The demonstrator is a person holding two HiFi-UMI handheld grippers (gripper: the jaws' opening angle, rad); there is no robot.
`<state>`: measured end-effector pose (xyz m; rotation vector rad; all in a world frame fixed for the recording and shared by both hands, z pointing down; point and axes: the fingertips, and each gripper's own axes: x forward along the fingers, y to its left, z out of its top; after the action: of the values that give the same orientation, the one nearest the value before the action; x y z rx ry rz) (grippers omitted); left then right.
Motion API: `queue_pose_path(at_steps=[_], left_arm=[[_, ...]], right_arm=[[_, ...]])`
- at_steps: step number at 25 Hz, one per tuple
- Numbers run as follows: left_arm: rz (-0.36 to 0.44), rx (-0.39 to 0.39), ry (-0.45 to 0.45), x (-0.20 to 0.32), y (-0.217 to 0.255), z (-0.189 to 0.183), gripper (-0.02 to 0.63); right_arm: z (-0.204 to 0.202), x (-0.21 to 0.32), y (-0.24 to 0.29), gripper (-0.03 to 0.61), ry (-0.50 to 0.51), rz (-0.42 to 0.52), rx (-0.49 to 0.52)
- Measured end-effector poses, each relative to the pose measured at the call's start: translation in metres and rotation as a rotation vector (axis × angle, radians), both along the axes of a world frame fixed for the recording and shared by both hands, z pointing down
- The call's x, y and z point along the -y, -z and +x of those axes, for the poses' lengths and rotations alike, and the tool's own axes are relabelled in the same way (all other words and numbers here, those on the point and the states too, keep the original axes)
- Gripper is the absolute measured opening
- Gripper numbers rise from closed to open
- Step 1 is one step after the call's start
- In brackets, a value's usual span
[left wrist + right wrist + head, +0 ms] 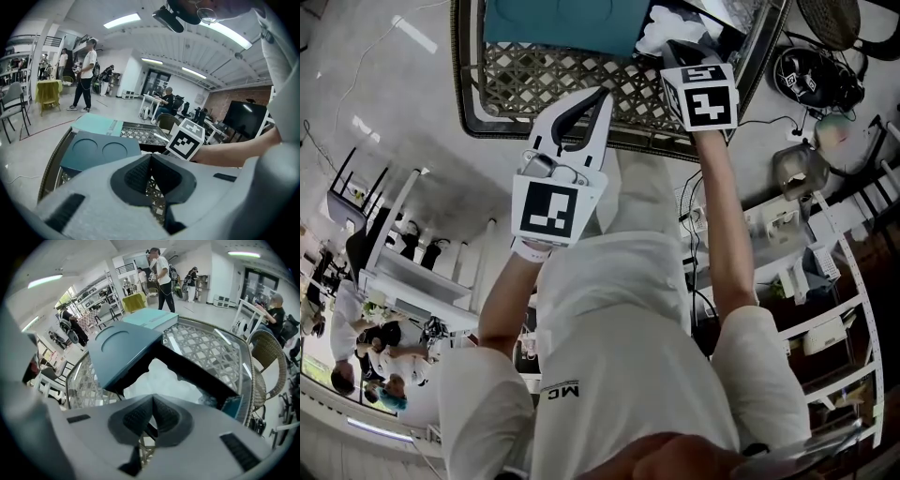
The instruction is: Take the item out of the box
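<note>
- Reaching-in step, by my reading: the dark teal cardboard box sits open on the lattice-topped glass bench. Its crumpled white wrapped item is still inside, and neither tool holds anything.
- Next move, as I judge it: one pair of jaws must part, drop into the opening and close on the white wrapping without catching the lid.
- Left gripper: jaws pressed together and empty. In the head view it is near centre, pointing towards 12 o'clock over the bench's near rim, on a forearm stretched forward from the body.
- Dark teal lid with round recesses: seems tilted up off the opening, at 11 o'clock from the item in the right gripper view.
- Right gripper: jaws likewise closed on nothing. It is aimed at the item at its 12 o'clock, farther over the bench than the left, with the arm nearly straight.
</note>
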<state>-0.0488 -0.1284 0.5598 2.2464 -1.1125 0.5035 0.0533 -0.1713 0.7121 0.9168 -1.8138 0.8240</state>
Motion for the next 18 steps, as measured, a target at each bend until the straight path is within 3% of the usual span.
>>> queue_pose_path(at_steps=[10, 18], left_arm=[[0.020, -0.004, 0.006, -0.003, 0.010, 0.000, 0.017], [0.059, -0.003, -0.007, -0.005, 0.037, 0.004, 0.017]], right_arm=[[0.006, 0.007, 0.034, 0.014, -0.034, 0.091, 0.021], [-0.002, 0.007, 0.094, 0.012, -0.044, 0.198, 0.087]])
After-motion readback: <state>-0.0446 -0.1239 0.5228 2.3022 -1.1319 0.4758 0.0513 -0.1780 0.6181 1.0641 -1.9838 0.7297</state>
